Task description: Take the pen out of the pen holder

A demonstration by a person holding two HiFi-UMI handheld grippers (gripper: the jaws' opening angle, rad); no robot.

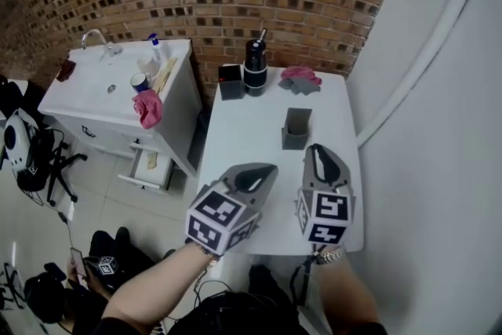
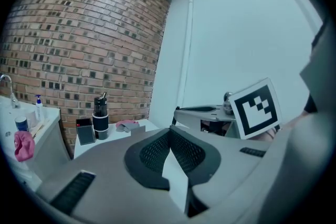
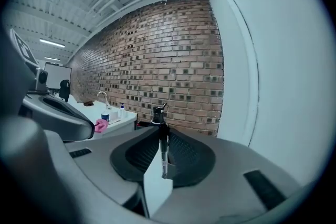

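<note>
Brick wall stands behind the white bench (image 1: 247, 139), which carries a grey pen holder (image 1: 296, 129) near its middle, and at the wall side a black bottle (image 1: 255, 67), a black box (image 1: 230, 81) and a pink cloth (image 1: 300, 78). The right gripper (image 1: 320, 157) hangs over the near part of the bench, its jaws closed on the pen (image 3: 164, 152), which is upright between them and outside the holder. The left gripper (image 1: 263, 172) is just beside it, jaws together with nothing between.

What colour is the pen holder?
The pen holder is grey; the head view shows it best.
</note>
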